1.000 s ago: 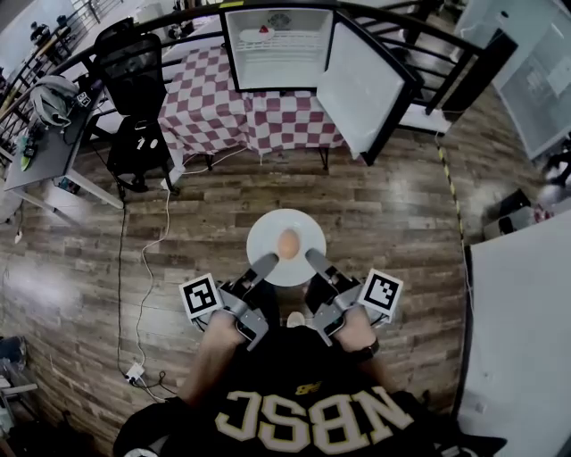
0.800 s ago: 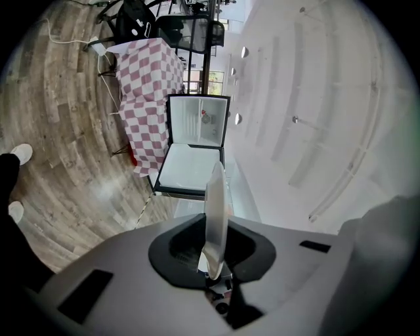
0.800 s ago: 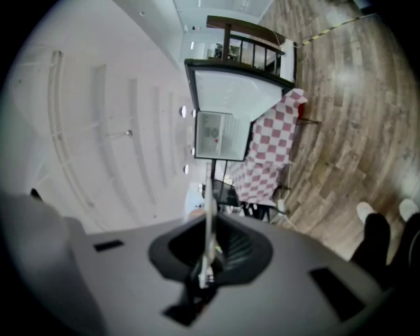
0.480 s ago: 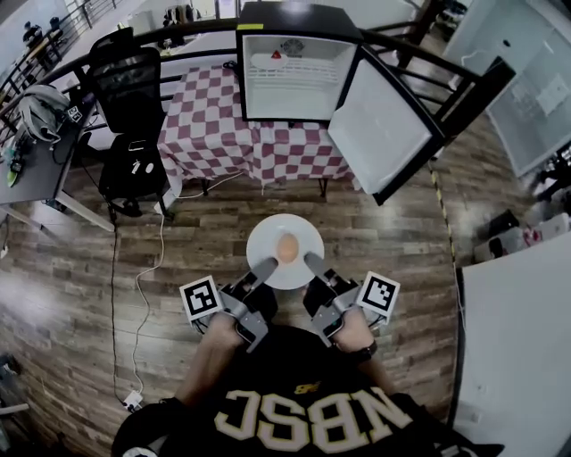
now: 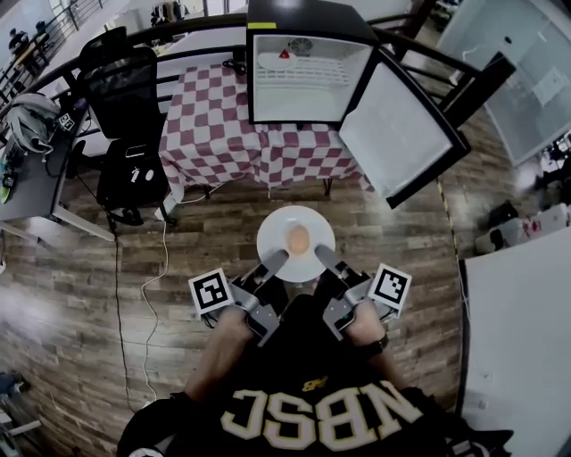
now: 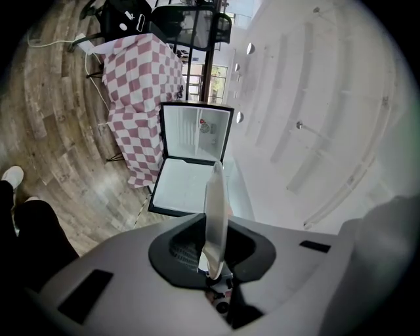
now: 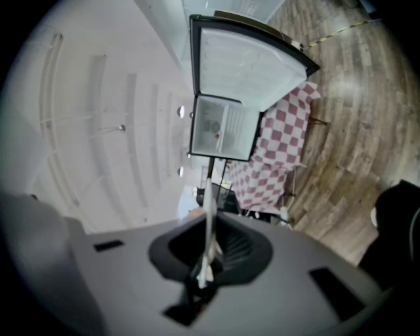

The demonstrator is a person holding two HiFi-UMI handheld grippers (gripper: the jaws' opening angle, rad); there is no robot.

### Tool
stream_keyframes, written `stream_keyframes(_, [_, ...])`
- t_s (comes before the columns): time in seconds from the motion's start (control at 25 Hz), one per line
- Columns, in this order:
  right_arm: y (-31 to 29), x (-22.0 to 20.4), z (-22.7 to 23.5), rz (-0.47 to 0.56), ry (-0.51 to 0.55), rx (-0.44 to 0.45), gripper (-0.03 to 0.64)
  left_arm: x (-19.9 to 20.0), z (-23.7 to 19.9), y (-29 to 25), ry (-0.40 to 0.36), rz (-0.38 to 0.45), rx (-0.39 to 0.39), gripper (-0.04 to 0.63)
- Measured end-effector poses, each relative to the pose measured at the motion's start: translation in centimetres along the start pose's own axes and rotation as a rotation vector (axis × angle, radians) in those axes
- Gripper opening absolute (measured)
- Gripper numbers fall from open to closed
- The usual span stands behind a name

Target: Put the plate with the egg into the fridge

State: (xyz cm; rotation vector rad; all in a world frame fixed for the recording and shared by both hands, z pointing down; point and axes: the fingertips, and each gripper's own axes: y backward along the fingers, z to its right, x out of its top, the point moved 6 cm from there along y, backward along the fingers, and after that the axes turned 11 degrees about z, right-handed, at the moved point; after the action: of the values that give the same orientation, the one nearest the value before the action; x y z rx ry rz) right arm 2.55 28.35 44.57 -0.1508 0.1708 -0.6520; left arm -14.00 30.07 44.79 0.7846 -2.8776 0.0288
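Left gripper (image 5: 277, 259): its jaws pinched the near left edge of the plate (image 5: 317, 234).
Right gripper (image 5: 319, 253): its jaws pinched the near right edge of the same plate.
Plate: white and round, held between the two gripper tips, above the wooden floor (image 5: 205, 232).
Egg (image 5: 298, 238): one brown egg lay in the middle of the plate, just past the tips of both grippers.
Fridge (image 5: 294, 13): small and black, well ahead of both grippers, on a table with a red and white checked cloth (image 5: 214, 134). The plate was not in it yet.
Fridge door (image 5: 406, 134): wide open, ahead and to the right of the right gripper.
Inside the fridge: white, with a wire shelf.
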Motion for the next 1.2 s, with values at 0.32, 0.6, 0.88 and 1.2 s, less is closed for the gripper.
stream_keyframes(0.32, [-3.1, 0.8, 0.5, 0.002, -0.041, -0.035, 0.043, 2.5, -0.6, -2.0, 0.001, -0.002, 0.042, 0.044])
stream_keyframes(0.6, [-6.9, 3.6, 1.2, -0.021, -0.068, -0.04, 0.043, 4.6, -1.1, -5.7, 0.003, 0.023, 0.069, 0.044])
stream_keyframes(0.88, [-12.1, 9.4, 0.0, -0.033, -0.081, 0.005, 0.043, 7.0, 0.3, -12.8, -0.033, 0.043, 0.07, 0.044])
stream_keyframes(1.2, [-17.3, 16.6, -1.5, -0.026, -0.075, 0.055, 0.043, 9.0, 1.9, -21.4, -0.058, 0.051, 0.058, 0.044])
